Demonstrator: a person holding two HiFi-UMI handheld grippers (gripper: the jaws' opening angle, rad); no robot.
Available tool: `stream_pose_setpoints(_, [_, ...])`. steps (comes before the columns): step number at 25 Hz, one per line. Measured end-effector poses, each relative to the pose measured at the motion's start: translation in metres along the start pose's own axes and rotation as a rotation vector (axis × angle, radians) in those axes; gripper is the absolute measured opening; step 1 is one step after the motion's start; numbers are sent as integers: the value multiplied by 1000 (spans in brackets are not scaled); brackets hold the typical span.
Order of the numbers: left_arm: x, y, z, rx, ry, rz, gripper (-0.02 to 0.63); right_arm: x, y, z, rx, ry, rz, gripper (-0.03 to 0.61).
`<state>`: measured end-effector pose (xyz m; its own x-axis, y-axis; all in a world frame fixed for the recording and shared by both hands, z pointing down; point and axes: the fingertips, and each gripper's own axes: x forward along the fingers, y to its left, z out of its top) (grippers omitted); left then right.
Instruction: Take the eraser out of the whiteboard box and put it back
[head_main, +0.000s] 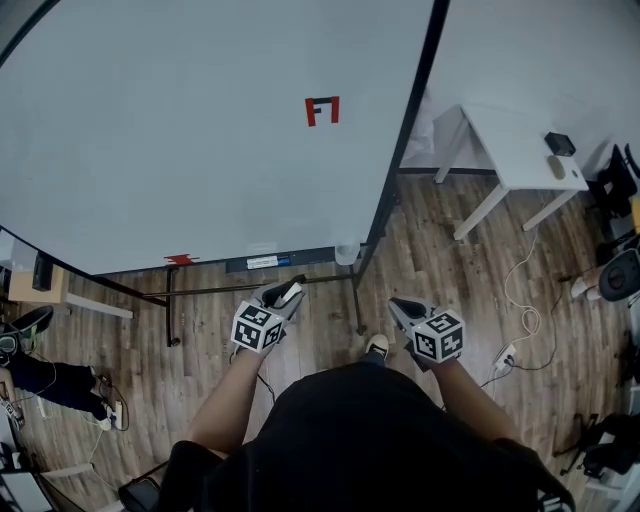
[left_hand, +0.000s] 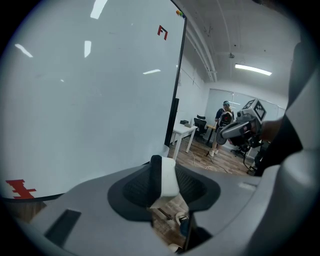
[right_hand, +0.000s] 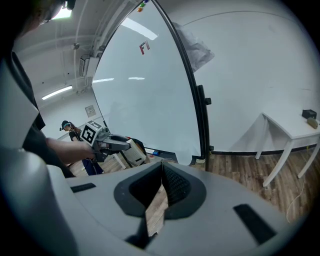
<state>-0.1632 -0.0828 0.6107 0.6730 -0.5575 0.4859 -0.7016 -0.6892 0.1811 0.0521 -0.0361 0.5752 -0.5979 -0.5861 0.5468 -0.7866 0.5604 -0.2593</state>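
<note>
The eraser (left_hand: 169, 178), white with a black felt side, sits upright between the pads of my left gripper (left_hand: 162, 175), which is shut on it. In the head view that left gripper (head_main: 284, 296) hovers just below the whiteboard's (head_main: 200, 140) bottom edge, a little right of the dark whiteboard box (head_main: 262, 262) with its white label. My right gripper (head_main: 401, 306) hangs over the floor right of the stand post, away from the box. Its jaws (right_hand: 161, 167) meet at the tips with nothing between them. The right gripper view also shows the eraser (right_hand: 134, 153) in the left gripper.
A small white cup (head_main: 346, 253) hangs at the tray's right end beside the black stand post (head_main: 357, 300). A white table (head_main: 520, 150) with small items stands at the right. Cables (head_main: 525, 320) trail over the wooden floor. A red mark (head_main: 322, 110) is on the board.
</note>
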Motion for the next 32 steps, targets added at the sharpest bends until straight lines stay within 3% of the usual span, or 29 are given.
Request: stream_pose_setpoints(32, [61, -3, 66, 46, -20, -23, 153, 11, -35, 2, -10, 47, 54, -2])
